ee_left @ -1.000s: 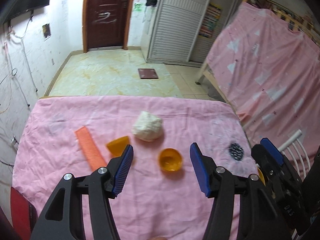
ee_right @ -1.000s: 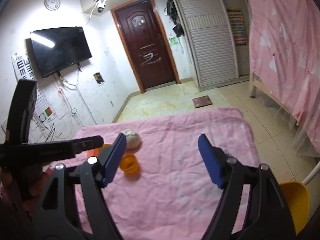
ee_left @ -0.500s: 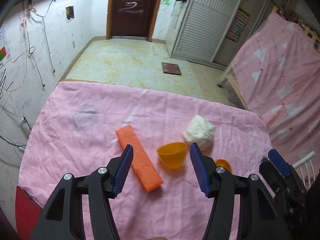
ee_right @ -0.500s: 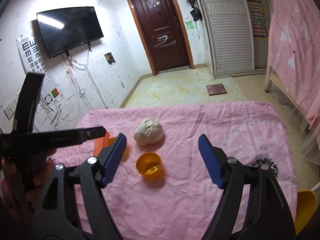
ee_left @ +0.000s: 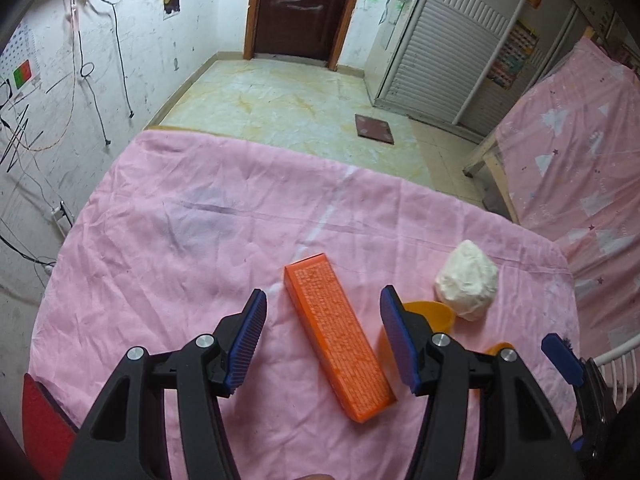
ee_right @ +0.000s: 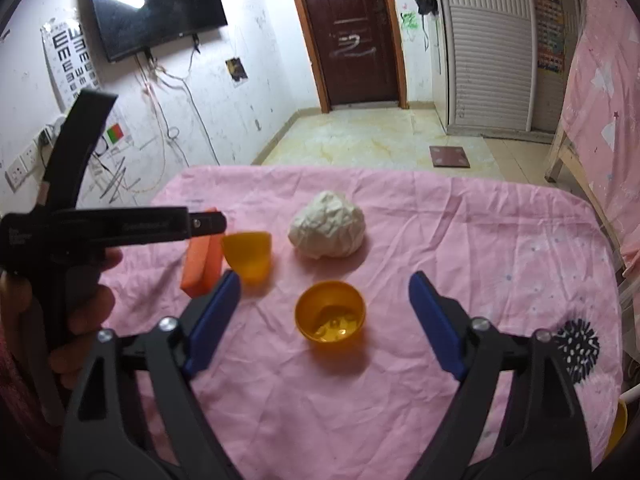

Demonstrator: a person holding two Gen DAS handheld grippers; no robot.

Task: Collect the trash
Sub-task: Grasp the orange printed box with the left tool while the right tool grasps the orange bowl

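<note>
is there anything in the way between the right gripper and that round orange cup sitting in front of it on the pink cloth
Nothing visible. The right gripper has its jaws opening and empty, with the orange cup lined up in the gap ahead of them. Only bare pink cloth surrounds it; the white paper wad lies farther back.

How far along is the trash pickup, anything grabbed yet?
Nothing looks collected yet. The orange box, crumpled white paper, tipped yellow cup and upright yellow cup all lie on the pink cloth. Both grippers are empty: the left gripper straddles the box without touching; the right gripper, jaws opening, frames the upright cup. All four pickups remain.
</note>
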